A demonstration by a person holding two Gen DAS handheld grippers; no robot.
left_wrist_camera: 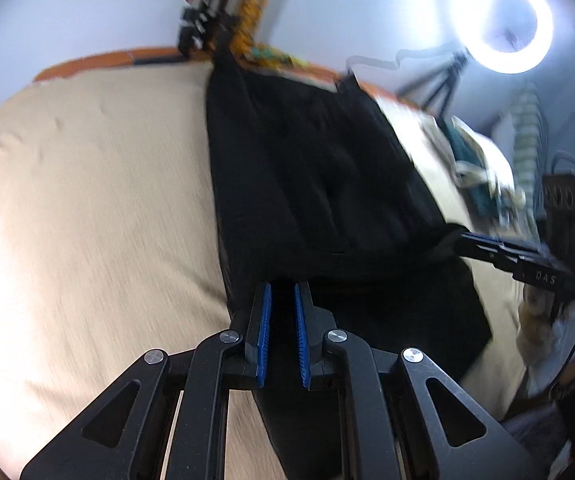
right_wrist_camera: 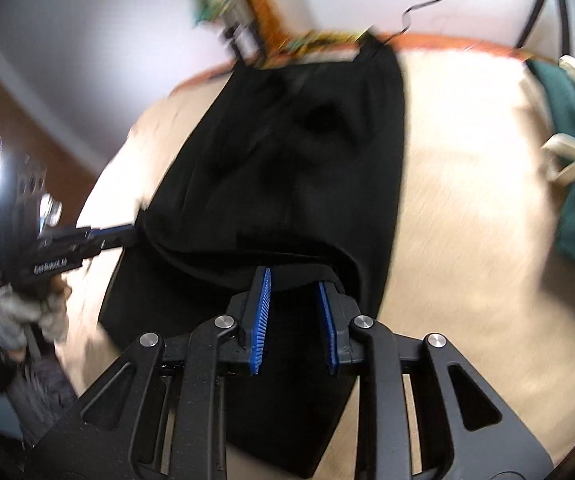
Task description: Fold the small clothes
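A black garment (left_wrist_camera: 319, 168) lies lengthwise on a beige cloth surface (left_wrist_camera: 99, 200), its near part lifted and folded over the rest. My left gripper (left_wrist_camera: 282, 286) is shut on the near edge, with black fabric pinched between its blue pads. In the right wrist view this gripper (right_wrist_camera: 129, 234) clamps the garment's (right_wrist_camera: 287, 152) left corner. My right gripper (right_wrist_camera: 295, 278) holds the other near corner. Its jaws stand a little wider, with a thick bunch of cloth between the pads. In the left wrist view the fabric gathers tight at the right gripper's (left_wrist_camera: 461, 240) tips.
A green garment with cream trim (right_wrist_camera: 571, 160) lies at the right side of the beige surface (right_wrist_camera: 467, 220). A ring light (left_wrist_camera: 501, 20) on a tripod stands beyond the orange far edge (right_wrist_camera: 447, 40). A gloved hand (right_wrist_camera: 23, 316) holds the left gripper.
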